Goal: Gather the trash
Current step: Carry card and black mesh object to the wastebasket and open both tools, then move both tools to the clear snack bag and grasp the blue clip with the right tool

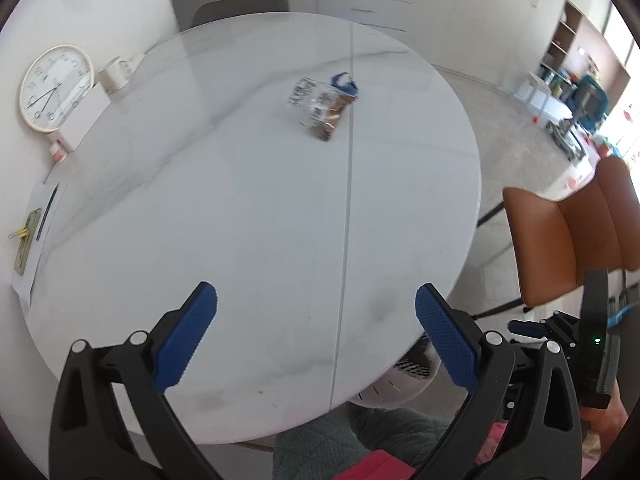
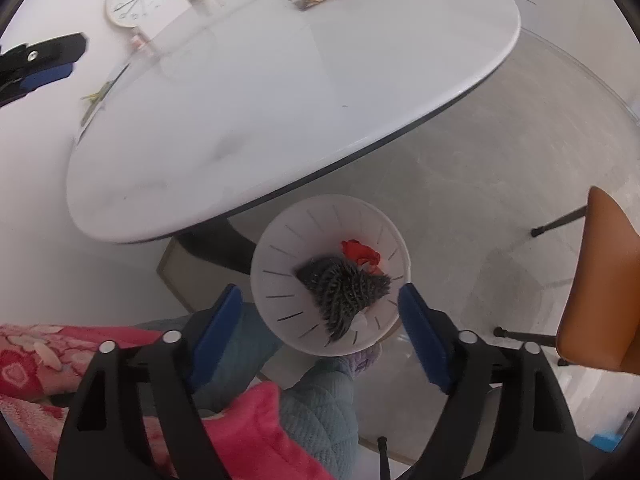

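The left gripper [image 1: 316, 312] hung over the near edge of the round marble table [image 1: 240, 200], its blue pads spread wide with nothing between them. A crumpled snack wrapper [image 1: 322, 106] lay far across the tabletop beside a blue scrap [image 1: 343, 82]. The right gripper [image 2: 320, 312], likewise spread apart and empty, hovered above a white slotted wastebasket [image 2: 280, 280] on the floor, holding a dark patterned wrapper [image 2: 344, 292] and red scrap [image 2: 359, 251].

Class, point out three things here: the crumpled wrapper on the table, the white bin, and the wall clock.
crumpled wrapper [image 1: 323, 109], left wrist view, on its shiny middle.
white bin [image 2: 280, 264], right wrist view, on its slotted inner wall.
wall clock [image 1: 54, 87], left wrist view, on its face.
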`<state>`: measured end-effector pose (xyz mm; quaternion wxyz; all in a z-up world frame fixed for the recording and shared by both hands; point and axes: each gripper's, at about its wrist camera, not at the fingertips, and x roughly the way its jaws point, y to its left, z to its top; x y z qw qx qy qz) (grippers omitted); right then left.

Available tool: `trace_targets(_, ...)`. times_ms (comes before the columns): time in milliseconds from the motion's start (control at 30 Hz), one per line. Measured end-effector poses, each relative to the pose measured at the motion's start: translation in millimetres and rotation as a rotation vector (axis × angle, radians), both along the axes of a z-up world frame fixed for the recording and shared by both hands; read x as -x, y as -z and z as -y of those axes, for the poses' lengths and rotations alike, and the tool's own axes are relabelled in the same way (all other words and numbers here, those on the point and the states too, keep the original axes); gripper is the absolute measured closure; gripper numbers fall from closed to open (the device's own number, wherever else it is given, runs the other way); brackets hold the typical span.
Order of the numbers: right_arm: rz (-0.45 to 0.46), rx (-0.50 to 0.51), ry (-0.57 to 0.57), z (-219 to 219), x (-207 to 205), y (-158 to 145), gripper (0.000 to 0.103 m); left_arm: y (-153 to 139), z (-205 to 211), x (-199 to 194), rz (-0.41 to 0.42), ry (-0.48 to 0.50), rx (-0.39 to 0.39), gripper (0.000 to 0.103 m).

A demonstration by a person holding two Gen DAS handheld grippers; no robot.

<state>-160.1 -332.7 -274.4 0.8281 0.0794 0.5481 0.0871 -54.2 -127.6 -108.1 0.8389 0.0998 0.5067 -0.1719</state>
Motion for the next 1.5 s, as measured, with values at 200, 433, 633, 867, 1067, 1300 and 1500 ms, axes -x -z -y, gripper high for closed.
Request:
trace_targets(200,0.084,0.004,0.052,9.9,-5.6,-34.6,0.009,-5.6,-2.9,-3.7,0.009,0.01,0.02,0.008)
trace_targets(433,0.201,0.022,0.063,14.2,-4.9,-83.1,0.002,-10.8,4.7,11.3,0.03,-0.05,0.072,0.008)
trace_targets(633,0.205,0.01,0.053,16.4,-6.4,-98.0,0.002,-13.5,9.4,39.8,0.051,-0.078,0.019,0.008)
trace_targets(867,0.181,0.046,0.101,8.4,-3.5,-100.7,0.002,-12.0,6.6,60.5,0.058,-0.029,0.019,0.008)
trace_targets(1067,0.129,0.04,0.106,-1.6,-5.8,-101.0,0.002,-13.7,3.5,60.2,0.075,0.011,0.048,0.008)
trace_targets(1300,0.148,0.091,0.011,13.3,-39.8,-110.5,0.002,-7.7,16.8,40.0,0.061,-0.108,0.02,0.008)
trace_targets(1500,0.158,0.091,-0.197,54.1,-117.5,-112.4,0.002,1.4,61.8,6.4,0.062,-0.329,-0.009,0.008)
